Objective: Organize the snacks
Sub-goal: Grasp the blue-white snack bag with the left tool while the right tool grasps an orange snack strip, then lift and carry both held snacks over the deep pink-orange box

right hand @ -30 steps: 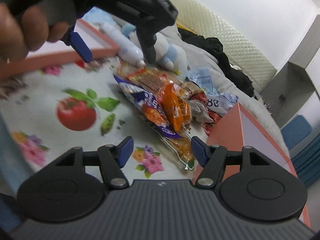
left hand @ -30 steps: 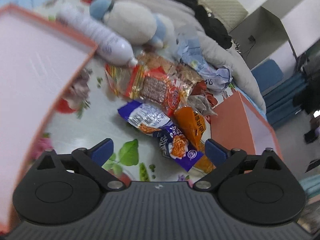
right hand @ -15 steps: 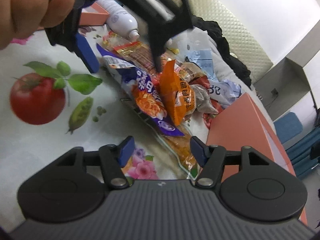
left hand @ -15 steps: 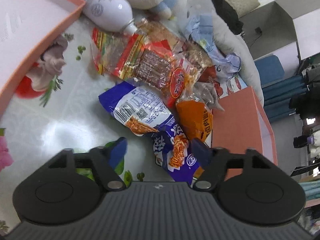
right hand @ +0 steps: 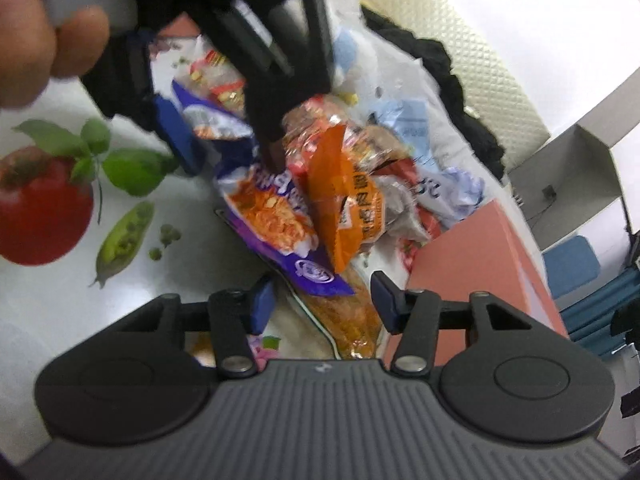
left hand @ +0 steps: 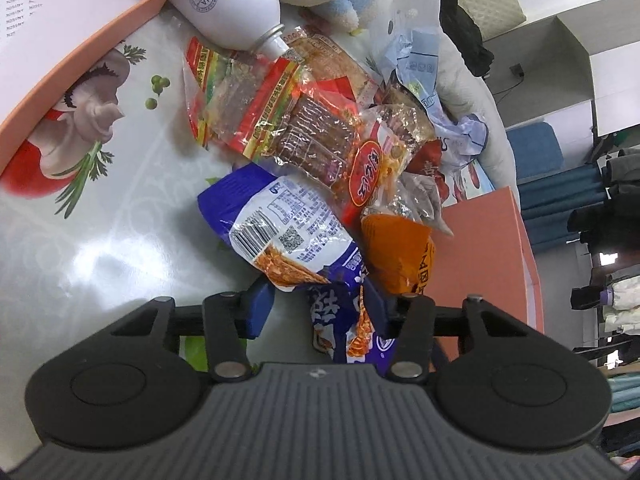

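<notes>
We see our left hand-held gripper (left hand: 318, 306) closing its jaws around the lower end of a purple snack bag (left hand: 296, 240) lying on the bench (left hand: 100, 248). An orange packet (left hand: 396, 256) lies just beside it, against a salmon-coloured box (left hand: 484, 256). A white spray bottle (left hand: 228, 4) rests on a clear red-printed packet (left hand: 304, 128).

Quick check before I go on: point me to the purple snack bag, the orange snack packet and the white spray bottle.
purple snack bag (left hand: 280, 224): left wrist view, on its white back label.
orange snack packet (right hand: 344, 192): right wrist view, on its orange front.
white spray bottle (left hand: 228, 4): left wrist view, on its white body.
</notes>
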`<state>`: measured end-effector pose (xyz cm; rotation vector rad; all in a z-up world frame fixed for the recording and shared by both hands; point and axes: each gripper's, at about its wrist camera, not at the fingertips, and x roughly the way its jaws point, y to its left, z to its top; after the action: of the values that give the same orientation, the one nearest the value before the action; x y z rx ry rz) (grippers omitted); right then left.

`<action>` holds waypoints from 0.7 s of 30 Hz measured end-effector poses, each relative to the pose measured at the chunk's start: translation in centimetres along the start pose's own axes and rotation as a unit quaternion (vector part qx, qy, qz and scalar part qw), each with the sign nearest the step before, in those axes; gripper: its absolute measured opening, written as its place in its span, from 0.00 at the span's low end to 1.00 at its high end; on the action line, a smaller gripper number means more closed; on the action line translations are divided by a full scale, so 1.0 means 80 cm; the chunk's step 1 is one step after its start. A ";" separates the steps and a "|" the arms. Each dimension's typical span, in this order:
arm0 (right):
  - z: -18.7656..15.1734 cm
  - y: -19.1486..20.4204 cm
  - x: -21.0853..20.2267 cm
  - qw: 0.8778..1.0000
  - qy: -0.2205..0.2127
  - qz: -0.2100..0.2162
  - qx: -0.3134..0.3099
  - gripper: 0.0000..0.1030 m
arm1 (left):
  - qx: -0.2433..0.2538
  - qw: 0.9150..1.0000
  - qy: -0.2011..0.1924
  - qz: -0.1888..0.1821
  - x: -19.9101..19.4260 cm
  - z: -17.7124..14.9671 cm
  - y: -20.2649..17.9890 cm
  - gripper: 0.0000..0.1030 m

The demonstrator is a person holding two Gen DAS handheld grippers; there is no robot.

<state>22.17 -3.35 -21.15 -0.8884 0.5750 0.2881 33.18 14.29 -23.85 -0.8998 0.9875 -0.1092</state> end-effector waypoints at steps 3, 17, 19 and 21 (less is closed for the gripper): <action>-0.002 -0.008 0.006 1.000 0.006 -0.006 0.020 0.52 | -0.006 1.000 0.000 -0.008 0.003 0.000 0.004 0.50; -0.013 -0.023 0.003 0.997 -0.003 0.023 0.079 0.18 | -0.009 0.999 -0.015 -0.050 -0.010 -0.013 0.008 0.12; -0.013 -0.024 -0.005 0.996 -0.009 0.027 0.079 0.17 | -0.002 0.999 -0.025 -0.046 -0.024 -0.018 0.006 0.10; -0.015 -0.027 -0.014 0.996 -0.014 0.026 0.083 0.15 | 0.000 0.998 -0.031 -0.047 -0.039 -0.024 0.005 0.10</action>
<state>21.82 -5.58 -19.69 -0.7079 0.5872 0.2948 29.82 14.80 -22.45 -0.9451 0.8870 -0.1604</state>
